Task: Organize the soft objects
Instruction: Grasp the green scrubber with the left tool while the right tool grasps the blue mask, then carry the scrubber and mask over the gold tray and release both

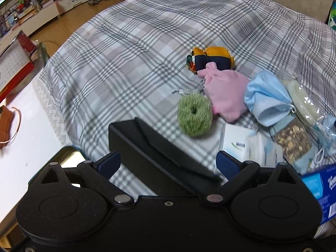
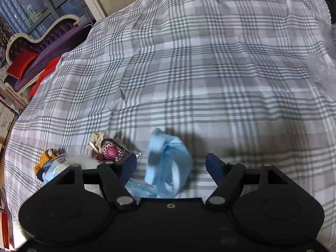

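The right gripper point(image 2: 170, 163) has its fingers point(image 2: 128, 166) spread apart, and a crumpled light-blue face mask point(image 2: 168, 163) sits in the gap between them. It lies nearer the left finger than the right, and neither pad appears to press on it, so the mask looks loose rather than grasped; blur leaves some doubt. Judged from this, the step in hand is taking up or setting down that mask. To do it well, the fingers should centre on the thick bunched part of the cloth, not on the thin ear loops trailing toward the camera, and should close only once both pads flank the bundle, or the soft fabric will slip out sideways.

Beyond the left finger lie a pink spotted item point(image 2: 111, 151) and, further out, a small yellow toy point(image 2: 47, 155), all on the plaid-covered surface point(image 2: 210, 73).

The left gripper point(image 1: 169, 163) is also released, its fingers point(image 1: 110, 161) wide with nothing clamped. A black box point(image 1: 151, 147) lies between and just ahead of them, open side up, a likely place for the soft things. Past it sits a green fuzzy ring point(image 1: 194, 115), then a pink pouch point(image 1: 226, 92), a blue cloth bundle point(image 1: 266, 98) and an orange-and-navy pouch point(image 1: 212, 61), clustered ahead and to the right.
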The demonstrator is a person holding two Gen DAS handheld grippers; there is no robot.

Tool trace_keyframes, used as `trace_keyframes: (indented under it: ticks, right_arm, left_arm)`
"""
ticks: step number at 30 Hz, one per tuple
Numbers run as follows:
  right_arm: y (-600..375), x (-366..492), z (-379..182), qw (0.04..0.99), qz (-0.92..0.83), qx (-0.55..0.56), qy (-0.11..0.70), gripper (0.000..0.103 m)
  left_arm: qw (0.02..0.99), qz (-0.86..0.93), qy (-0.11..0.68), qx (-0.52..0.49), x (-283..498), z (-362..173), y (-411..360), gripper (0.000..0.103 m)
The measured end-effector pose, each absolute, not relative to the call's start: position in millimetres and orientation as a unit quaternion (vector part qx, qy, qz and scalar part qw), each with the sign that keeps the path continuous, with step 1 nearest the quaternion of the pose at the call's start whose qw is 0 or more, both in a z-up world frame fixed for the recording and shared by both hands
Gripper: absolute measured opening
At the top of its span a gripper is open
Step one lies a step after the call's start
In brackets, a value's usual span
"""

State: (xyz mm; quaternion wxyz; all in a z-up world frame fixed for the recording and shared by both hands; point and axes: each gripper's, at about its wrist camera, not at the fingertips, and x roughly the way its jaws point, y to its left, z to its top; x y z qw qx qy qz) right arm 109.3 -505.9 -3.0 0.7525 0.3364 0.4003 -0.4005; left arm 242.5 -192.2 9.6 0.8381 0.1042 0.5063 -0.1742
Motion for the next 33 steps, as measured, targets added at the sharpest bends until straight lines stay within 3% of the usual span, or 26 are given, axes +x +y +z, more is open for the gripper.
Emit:
trace_keyframes:
  ticks: [14,15,18,20,22,33]
  right_arm:
    - [-500.2,117.6,-37.5,0.755,-0.385,0.298,0.438,0.076]
    - [-499.4,118.0,-37.1,0.758,-0.383,0.296,0.436,0.071]
    - [-500.2,118.9,-35.5,0.768,-0.366,0.304,0.429,0.043]
    - [-500.3,116.3,-32.9,0.773,-0.362,0.311,0.418,0.038]
    - [-501.2,112.6,-28.4,0.78,-0.36,0.315,0.403,0.032]
    - [-500.7,89.7,-0.1,0.811,-0.393,0.317,0.296,0.031]
  left_arm:
    - [0.806,-0.171,0.554,0.12,296.2,-36.4,-237.2,0.094]
    - [0.804,-0.176,0.555,0.123,297.1,-38.5,-240.2,0.093]
    - [0.787,-0.19,0.575,0.114,303.3,-45.6,-244.5,0.072]
    - [0.777,-0.199,0.588,0.107,305.2,-49.8,-246.0,0.048]
    - [0.775,-0.2,0.591,0.098,305.5,-50.5,-245.0,0.047]
    - [0.805,-0.22,0.546,0.073,297.1,11.0,-232.4,0.046]
